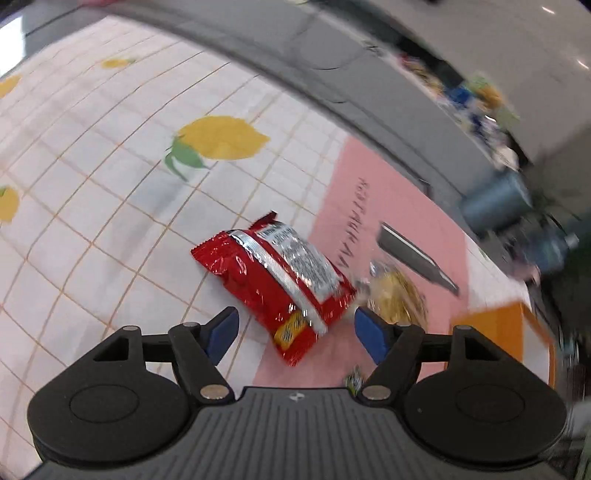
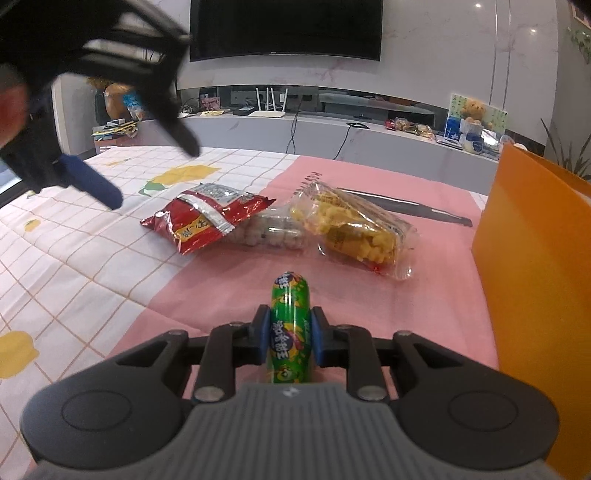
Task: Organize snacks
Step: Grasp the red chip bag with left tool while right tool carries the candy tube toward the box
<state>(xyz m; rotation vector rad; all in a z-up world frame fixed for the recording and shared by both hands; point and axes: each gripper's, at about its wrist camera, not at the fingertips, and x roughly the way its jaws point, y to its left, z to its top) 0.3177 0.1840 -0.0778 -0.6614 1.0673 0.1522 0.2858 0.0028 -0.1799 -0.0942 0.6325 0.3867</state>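
Right tool (image 2: 289, 338) clamped on green candy tube (image 2: 290, 325) – lower end hidden, left tool (image 1: 295, 332) apart above red packet (image 1: 275, 284), background blurred

The left wrist camera looks steeply down from close above the red snack bag (image 1: 275, 284), which lies across the edge of the pink mat (image 1: 399, 229). The right wrist camera sits lower on the near side of that bag (image 2: 207, 218), facing level across the counter (image 2: 74, 266) towards the television (image 2: 286, 27). Both views share the red bag, the pink mat and the orange box (image 2: 535, 258).
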